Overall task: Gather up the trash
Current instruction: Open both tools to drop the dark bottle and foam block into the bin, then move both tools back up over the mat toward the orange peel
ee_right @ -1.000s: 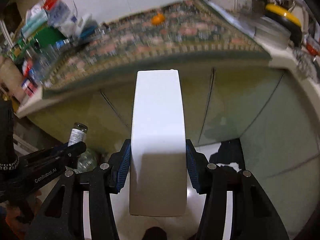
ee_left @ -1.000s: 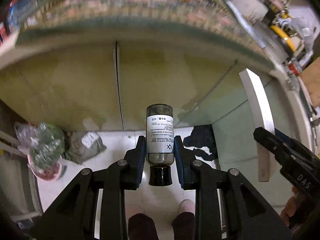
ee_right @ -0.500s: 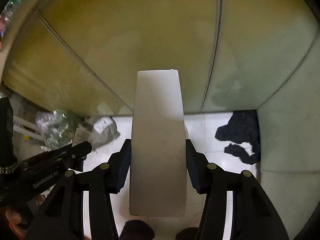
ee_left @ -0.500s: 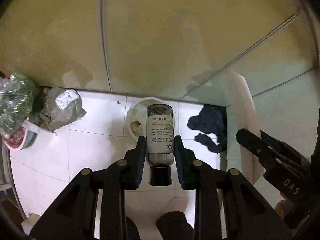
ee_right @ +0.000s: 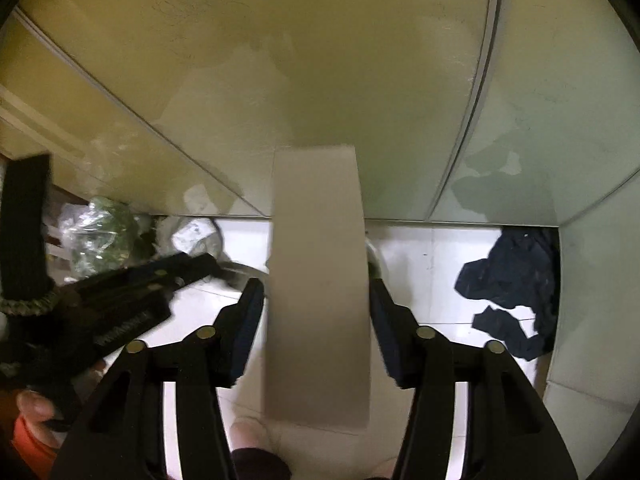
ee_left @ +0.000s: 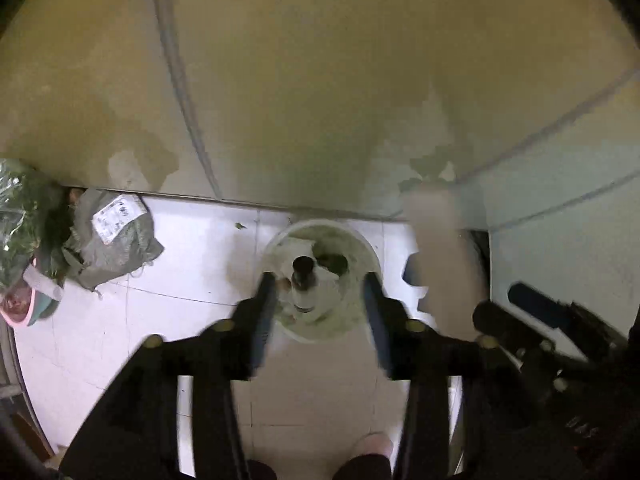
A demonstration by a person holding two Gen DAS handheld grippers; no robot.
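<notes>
My left gripper [ee_left: 318,294] is open, jaws spread wide above a white trash bin [ee_left: 370,258] on the floor. The small glass bottle [ee_left: 305,286] is free between the jaws, over the bin, cap toward me. My right gripper [ee_right: 316,304] has its jaws slightly apart around a white flat box [ee_right: 318,280]; small gaps show on both sides of the box. The box also shows blurred in the left wrist view [ee_left: 438,248]. The left gripper appears at the left of the right wrist view [ee_right: 132,300].
Yellow-green cabinet doors [ee_left: 320,80] rise behind the bin. A grey bag with a label [ee_left: 116,236] and a clear bag of greens [ee_left: 20,208] lie at left. Dark blue cloth [ee_right: 516,280] lies on the white tiled floor at right.
The left jaws opened and released the bottle, which now drops toward the bin. The right jaws loosened from the white box. Both views tilted further down toward the floor.
</notes>
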